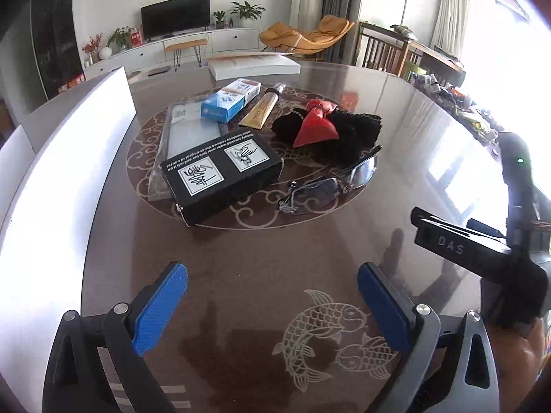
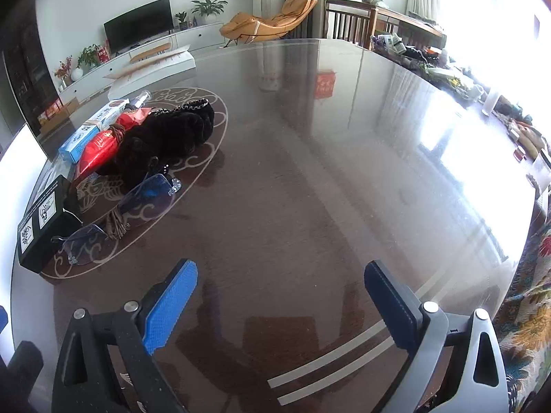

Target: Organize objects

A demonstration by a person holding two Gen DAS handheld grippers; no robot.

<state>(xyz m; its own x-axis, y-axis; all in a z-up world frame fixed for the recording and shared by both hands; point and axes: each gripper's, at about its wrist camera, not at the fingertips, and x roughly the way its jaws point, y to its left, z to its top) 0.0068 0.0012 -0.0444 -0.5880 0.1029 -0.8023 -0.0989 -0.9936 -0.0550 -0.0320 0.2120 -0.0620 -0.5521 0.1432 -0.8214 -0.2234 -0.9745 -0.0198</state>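
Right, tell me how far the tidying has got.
Nothing looks sorted yet. The black printed box, blue and white carton, gold tube, red pouch on the black fuzzy bag and clear glasses lie clustered mid-table. Left hand-held gripper and right hand-held gripper are open, empty. Everything remains.

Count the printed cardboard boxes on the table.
2. Black cardboard box with white squares at the pile's near-left; blue-and-white carton behind it, on clear packaging. Others might hide under the pile.
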